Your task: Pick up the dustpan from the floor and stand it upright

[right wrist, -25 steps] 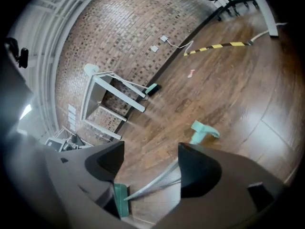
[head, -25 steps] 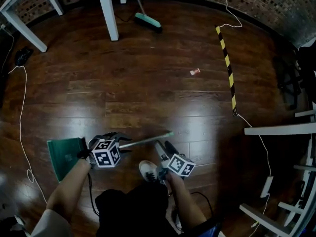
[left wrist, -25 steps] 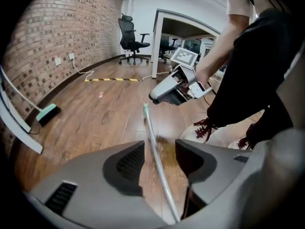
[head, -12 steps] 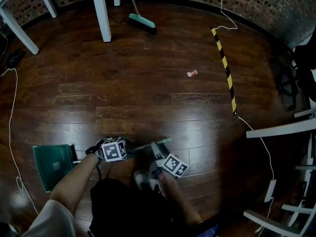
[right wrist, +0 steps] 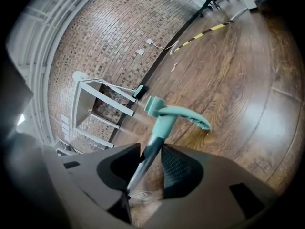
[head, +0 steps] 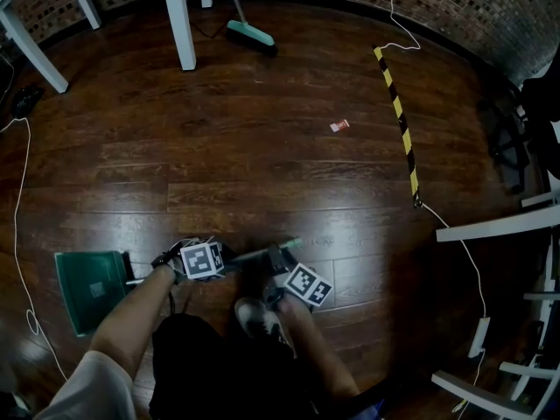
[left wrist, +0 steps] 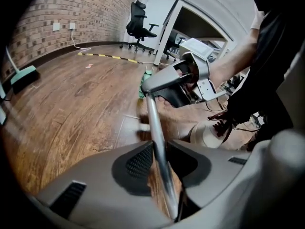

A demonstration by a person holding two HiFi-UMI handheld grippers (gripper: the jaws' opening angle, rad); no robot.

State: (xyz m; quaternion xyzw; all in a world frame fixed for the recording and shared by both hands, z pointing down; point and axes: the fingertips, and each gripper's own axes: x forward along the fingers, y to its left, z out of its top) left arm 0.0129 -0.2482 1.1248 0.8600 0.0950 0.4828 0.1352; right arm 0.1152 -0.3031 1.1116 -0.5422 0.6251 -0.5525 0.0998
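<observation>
The dustpan lies flat on the wood floor, its green pan (head: 90, 289) at lower left. Its thin metal handle (head: 254, 253) runs right to a green grip (head: 293, 244). My left gripper (head: 229, 259) straddles the handle's middle, and the metal pole (left wrist: 156, 128) runs between its closing jaws with slim gaps at the pads. My right gripper (head: 276, 257) sits near the grip end. Its jaws are closing too, with the pole (right wrist: 151, 152) between them just below the green grip (right wrist: 164, 118), and floor shows beside the pole.
A green broom (head: 249, 33) and white table legs (head: 175, 20) stand at the back. A yellow-black striped strip (head: 401, 121) and a red scrap (head: 339, 126) lie to the right. A white cable (head: 17, 217) trails at left, white furniture (head: 499, 226) stands at right, and a shoe (head: 258, 315) is below the grippers.
Both grippers have come down to the handle on the floor. The head view has shifted, so the pan now shows further left and lower.
</observation>
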